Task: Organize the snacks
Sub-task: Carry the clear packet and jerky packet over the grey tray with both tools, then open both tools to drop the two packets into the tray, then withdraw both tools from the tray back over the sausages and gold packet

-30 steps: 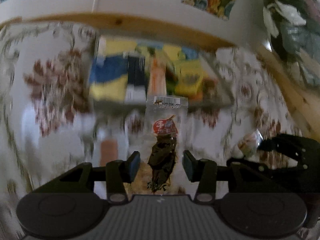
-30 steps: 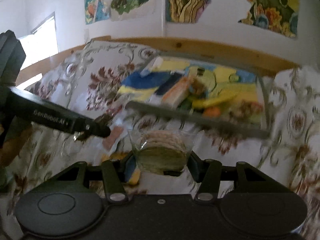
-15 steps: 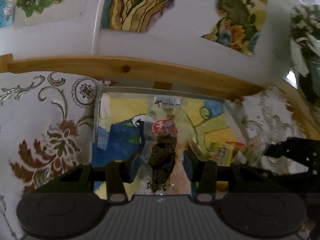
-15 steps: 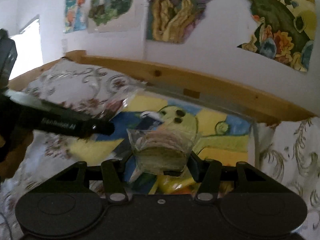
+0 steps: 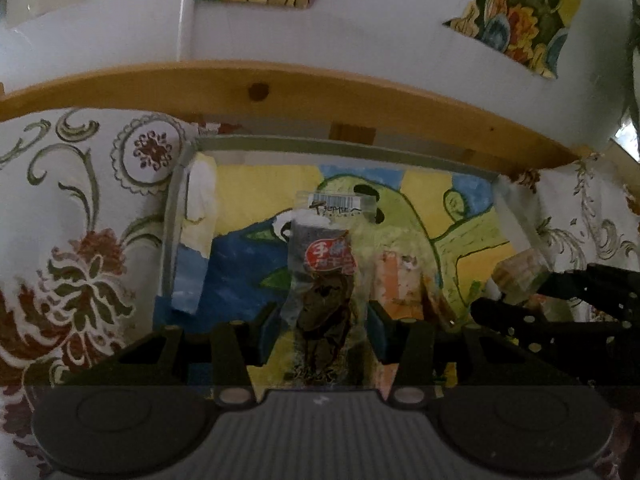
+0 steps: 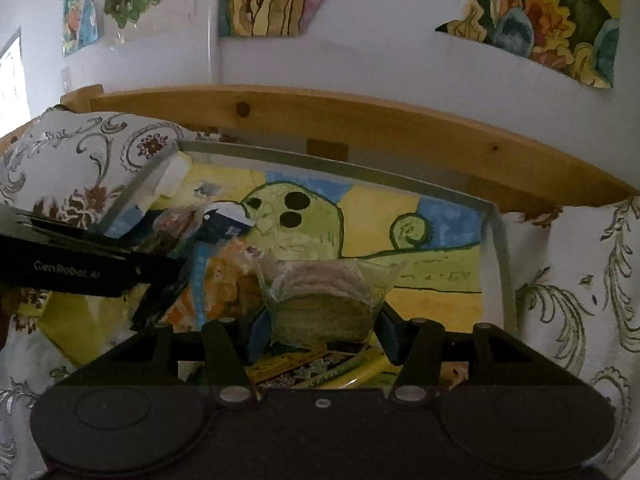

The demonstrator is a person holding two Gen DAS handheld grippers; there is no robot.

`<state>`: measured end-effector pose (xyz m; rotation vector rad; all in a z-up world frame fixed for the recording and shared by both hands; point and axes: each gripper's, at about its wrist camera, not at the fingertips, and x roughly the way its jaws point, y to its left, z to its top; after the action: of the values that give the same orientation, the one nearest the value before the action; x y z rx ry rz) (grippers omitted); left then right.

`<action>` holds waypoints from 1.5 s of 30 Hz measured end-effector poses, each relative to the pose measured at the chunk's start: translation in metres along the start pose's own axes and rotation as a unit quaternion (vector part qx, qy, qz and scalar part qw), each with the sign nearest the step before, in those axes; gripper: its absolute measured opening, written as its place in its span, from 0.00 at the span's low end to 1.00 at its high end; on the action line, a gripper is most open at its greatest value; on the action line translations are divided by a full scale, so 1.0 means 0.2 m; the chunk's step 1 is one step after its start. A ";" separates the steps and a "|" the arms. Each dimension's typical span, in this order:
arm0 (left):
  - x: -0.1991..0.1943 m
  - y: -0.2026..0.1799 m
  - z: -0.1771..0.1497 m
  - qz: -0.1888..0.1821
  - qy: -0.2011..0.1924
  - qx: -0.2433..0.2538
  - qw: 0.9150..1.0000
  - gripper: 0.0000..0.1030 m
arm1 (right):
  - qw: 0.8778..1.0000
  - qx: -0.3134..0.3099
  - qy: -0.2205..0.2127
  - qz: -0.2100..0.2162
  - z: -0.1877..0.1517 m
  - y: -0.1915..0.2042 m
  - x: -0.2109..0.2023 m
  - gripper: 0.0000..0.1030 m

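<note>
the left gripper (image 5: pixel 322 332) had its jaws clamped on a clear sachet (image 5: pixel 326 280) of dark dried snack with a red label, the packet standing upright between the pads and hanging over the box (image 5: pixel 188 152), a clear-walled bin whose floor was lined with a painted sheet in yellow, blue and green. the right gripper (image 6: pixel 322 332) was likewise closed on a clear pack of round crackers (image 6: pixel 324 300), held low over the near edge of the same box. both packets were above the box, neither one let go.

as a judgement, the sorting was partly done: a few wrapped snacks already lay inside, an orange-toned packet (image 5: pixel 400 280) near the middle and a yellow wrapper (image 6: pixel 352 364) at the near edge under the right gripper, with another small pack (image 5: pixel 520 276) towards the right wall. much of the painted floor towards the far edge showed bare, so there was room left. the floral cloth (image 5: pixel 80 220) around the box showed no loose snacks in these views, though the near part of it was hidden behind the grippers, so how many remained outside could not be told. what was left for these two was the release into the box.
</note>
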<state>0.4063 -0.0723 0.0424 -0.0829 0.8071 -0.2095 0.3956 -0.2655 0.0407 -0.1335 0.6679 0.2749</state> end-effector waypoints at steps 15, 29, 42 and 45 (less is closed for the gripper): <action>0.07 -0.01 0.01 0.010 0.026 -0.007 1.000 0.51 | 1.000 0.013 0.000 -0.003 -0.01 0.00 0.05 0.70; -0.11 0.01 0.02 0.005 -0.038 -0.020 0.999 0.87 | 0.996 0.028 -0.071 -0.046 -0.02 -0.02 -0.12 0.97; -0.47 0.06 -0.05 0.055 -0.159 -0.009 0.986 1.00 | 0.983 0.057 -0.152 -0.085 -0.09 0.02 -0.48 0.99; -0.55 0.09 -0.11 0.061 -0.175 -0.011 0.983 1.00 | 0.981 0.057 -0.160 -0.096 -0.15 0.06 -0.57 0.99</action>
<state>0.3197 -0.0306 0.1030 -0.0874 0.4607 -0.0670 0.2894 -0.2849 0.0879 -0.0422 0.3463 0.0687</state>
